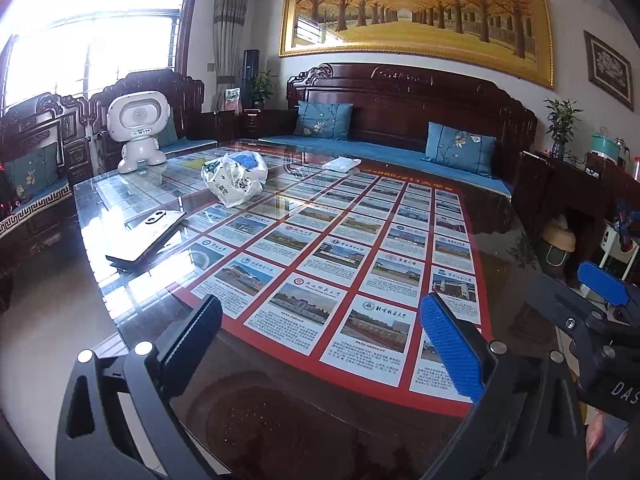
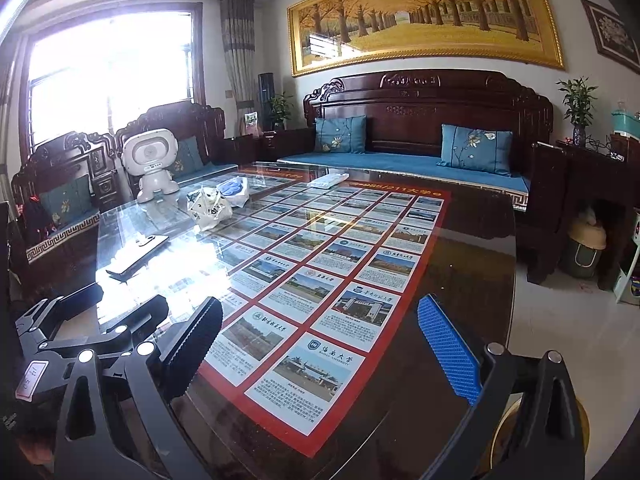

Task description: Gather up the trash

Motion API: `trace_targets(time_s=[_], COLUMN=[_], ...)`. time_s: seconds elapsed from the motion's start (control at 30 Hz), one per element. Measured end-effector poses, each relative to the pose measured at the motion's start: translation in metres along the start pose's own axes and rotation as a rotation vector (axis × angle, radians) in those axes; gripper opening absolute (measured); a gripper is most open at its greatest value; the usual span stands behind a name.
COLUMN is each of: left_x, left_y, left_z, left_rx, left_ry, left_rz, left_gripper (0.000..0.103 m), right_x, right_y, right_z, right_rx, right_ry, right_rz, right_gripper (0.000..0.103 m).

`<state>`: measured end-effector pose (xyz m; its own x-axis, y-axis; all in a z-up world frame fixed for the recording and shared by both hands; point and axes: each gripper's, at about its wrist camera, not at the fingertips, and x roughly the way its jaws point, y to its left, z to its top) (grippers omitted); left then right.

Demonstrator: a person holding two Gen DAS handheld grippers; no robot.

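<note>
A crumpled white plastic bag point(image 1: 232, 182) point(image 2: 210, 208) lies on the glass table point(image 1: 500, 240) point(image 2: 472, 248), far side left. Just behind it sits a second clear bag with something blue inside point(image 1: 250, 162) point(image 2: 236, 190). A flat white packet point(image 1: 342, 163) point(image 2: 330, 180) rests near the table's far edge. My left gripper point(image 1: 320, 332) point(image 2: 116, 300) hovers open over the near part of the table, nothing between its fingers. My right gripper point(image 2: 320, 336) point(image 1: 580, 296) is beside it on the right, jaws wide open and empty. Both are well short of the bags.
A white toy robot point(image 1: 140, 128) point(image 2: 150, 160) stands at the table's far left corner. A flat white device point(image 1: 148, 236) point(image 2: 136, 254) lies at the left. Carved wooden sofas with blue cushions ring the table. A tan-lidded bin point(image 2: 586, 248) stands on the floor at right.
</note>
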<state>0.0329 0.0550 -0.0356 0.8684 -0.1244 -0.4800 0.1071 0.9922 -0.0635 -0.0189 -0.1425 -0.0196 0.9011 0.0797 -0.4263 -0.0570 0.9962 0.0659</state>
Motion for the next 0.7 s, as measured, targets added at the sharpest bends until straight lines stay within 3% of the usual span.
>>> trace_targets(time_s=[0.3,0.7], left_x=[0.002,-0.007], left_y=[0.012,0.011], left_z=[0.001,0.005], left_rx=[-0.062,-0.030], left_ry=[0.004,-0.038], left_rz=[0.011,0.096], left_gripper=[0.099,0.099], right_x=[-0.004,-0.001], right_y=[-0.011,-0.019], right_z=[0.002,0.004], right_rx=[0.019,0.050], right_ry=[0.005,0.009], right_rz=[-0.016,-0.024], right_gripper=[0.095,0.095])
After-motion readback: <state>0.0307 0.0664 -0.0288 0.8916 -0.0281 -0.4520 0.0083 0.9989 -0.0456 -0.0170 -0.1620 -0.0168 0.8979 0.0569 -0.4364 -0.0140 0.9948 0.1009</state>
